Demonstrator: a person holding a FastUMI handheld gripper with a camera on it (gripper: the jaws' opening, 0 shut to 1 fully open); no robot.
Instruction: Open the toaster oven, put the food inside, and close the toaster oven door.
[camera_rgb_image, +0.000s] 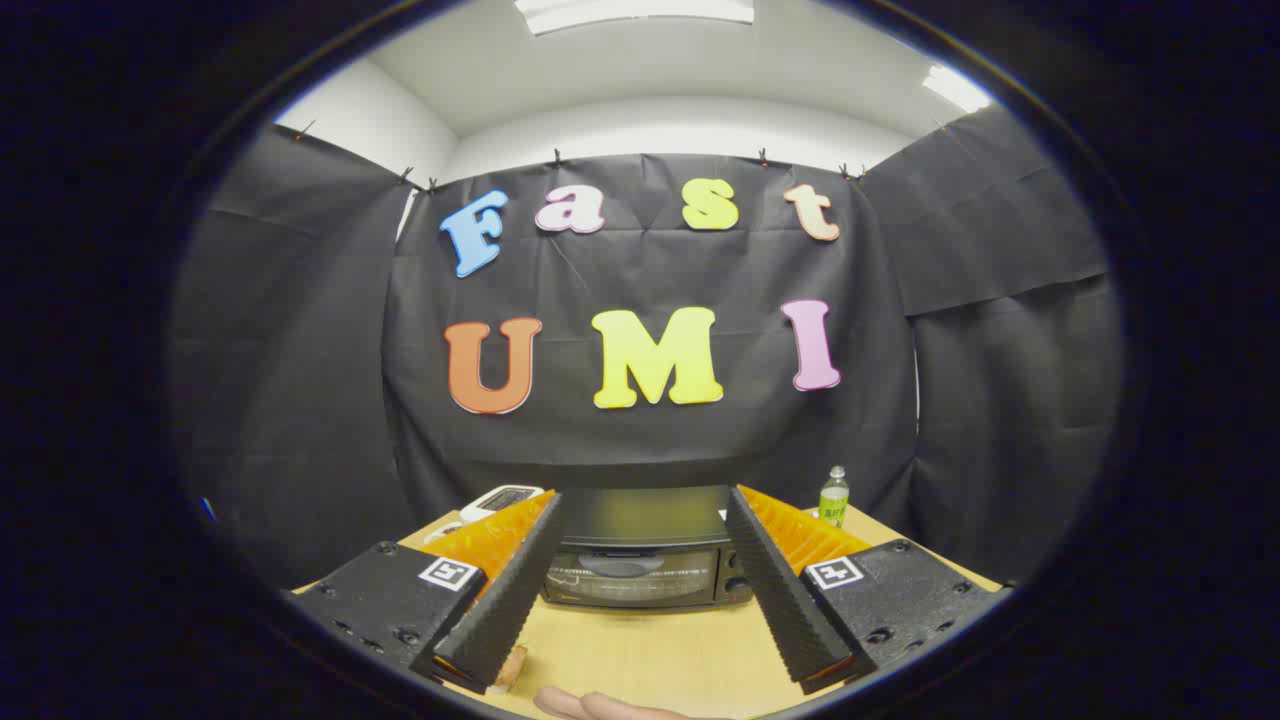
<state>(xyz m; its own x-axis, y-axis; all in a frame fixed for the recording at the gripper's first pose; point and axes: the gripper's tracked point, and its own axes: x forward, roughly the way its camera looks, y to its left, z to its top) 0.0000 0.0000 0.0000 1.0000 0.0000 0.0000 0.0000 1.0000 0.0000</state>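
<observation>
Gripper (640, 590): fingers spread wide, released, nothing between them. Toaster oven (645, 560) dead ahead, framed in gap between fingers, toward far edge of table (650, 650); door closed, long axis lying across line of approach. Food (512, 668) just beside left fingertip, near edge of table; identity unclear. Person's hand (600, 706) at near edge. Bottle (833, 497) at far right corner, white device (503, 498) at far left. Judgement: bare table ahead gives straight, unobstructed run to door.
</observation>
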